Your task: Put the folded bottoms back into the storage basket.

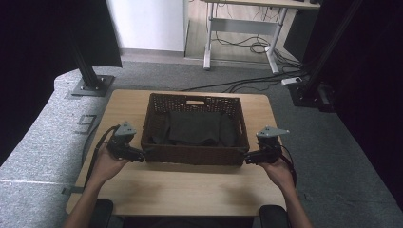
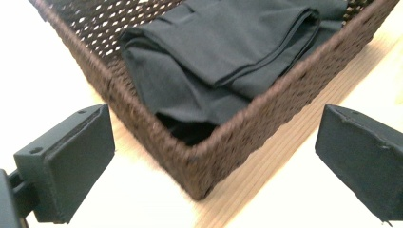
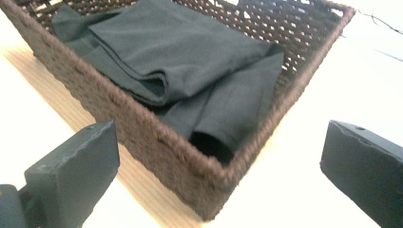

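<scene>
Both tongs — left gripper [image 1: 139, 156] and right gripper [image 1: 248, 157] — are hovering spread wide at the near corners of the brown woven wicker basket [image 1: 195, 156], gripping nothing — folded dark grey cloth [image 1: 197, 127] is lying inside, basket not yet grasped.

Brown wicker basket [image 1: 195, 154] with folded dark cloth [image 1: 197, 127]

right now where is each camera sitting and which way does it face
High view: fixed above the person's side, looking forward and down on the table and wicker basket; forearms, left tool and right tool show.
Left gripper view: rides the left tool, aimed at the basket's near left corner; its open jaws show.
Right gripper view: rides the right tool, aimed at the near right corner; its open jaws show.
Shared: both gripper views show the folded dark cloth.
</scene>
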Demonstrator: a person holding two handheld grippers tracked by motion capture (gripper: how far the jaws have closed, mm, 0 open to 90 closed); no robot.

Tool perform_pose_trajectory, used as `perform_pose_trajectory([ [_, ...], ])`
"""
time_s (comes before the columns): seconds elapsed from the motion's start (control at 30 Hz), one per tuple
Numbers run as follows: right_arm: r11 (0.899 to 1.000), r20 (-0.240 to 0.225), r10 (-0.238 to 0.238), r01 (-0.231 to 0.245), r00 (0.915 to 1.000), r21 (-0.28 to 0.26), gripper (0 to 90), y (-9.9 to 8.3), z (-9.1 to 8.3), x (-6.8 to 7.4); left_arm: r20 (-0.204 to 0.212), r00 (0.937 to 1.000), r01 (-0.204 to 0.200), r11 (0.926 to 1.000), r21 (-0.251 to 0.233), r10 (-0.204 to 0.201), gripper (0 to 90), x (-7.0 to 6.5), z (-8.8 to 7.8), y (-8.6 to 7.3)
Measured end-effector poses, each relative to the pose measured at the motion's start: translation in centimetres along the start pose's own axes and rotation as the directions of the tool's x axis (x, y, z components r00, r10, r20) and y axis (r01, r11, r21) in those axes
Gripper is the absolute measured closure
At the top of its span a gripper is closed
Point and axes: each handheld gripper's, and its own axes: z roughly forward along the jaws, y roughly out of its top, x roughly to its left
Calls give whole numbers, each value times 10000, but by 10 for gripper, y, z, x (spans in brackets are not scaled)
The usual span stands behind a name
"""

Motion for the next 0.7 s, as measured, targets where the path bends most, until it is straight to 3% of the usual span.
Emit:
perform_pose_trajectory([
  [0.33,9998,52,177,-178,9998,79,0,-26,6,2,-356,9991,222,9996,200,-215,0,2,5,-38],
  [0.7,9973,297,611,-622,9977,388,0,-64,27,4,-353,9980,550,9970,547,-531,0,4,25,-71],
])
